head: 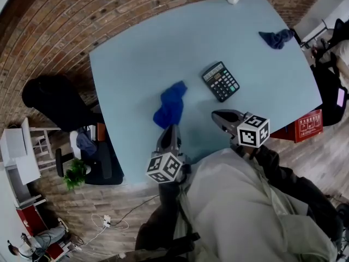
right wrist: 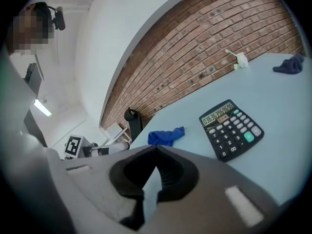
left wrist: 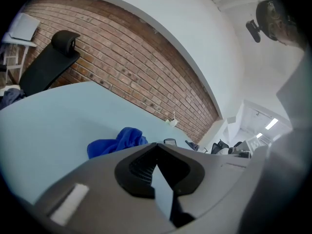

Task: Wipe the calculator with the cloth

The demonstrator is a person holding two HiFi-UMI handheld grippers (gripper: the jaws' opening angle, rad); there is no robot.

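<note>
While both claws hang over the near part of the light blue table (head: 136, 53), each is clenched on nothing. The left gripper (head: 169, 131) points at the crumpled blue cloth (head: 170, 105) just beyond it. Right of the cloth and apart from it, the calculator (head: 220, 81) lies flat. Its long axis slants from far left to near right, with the display at the far end, its digits too small to read. The right gripper (head: 219, 117) is short of its near corner. Print on the red box (head: 305, 125) is illegible.
</note>
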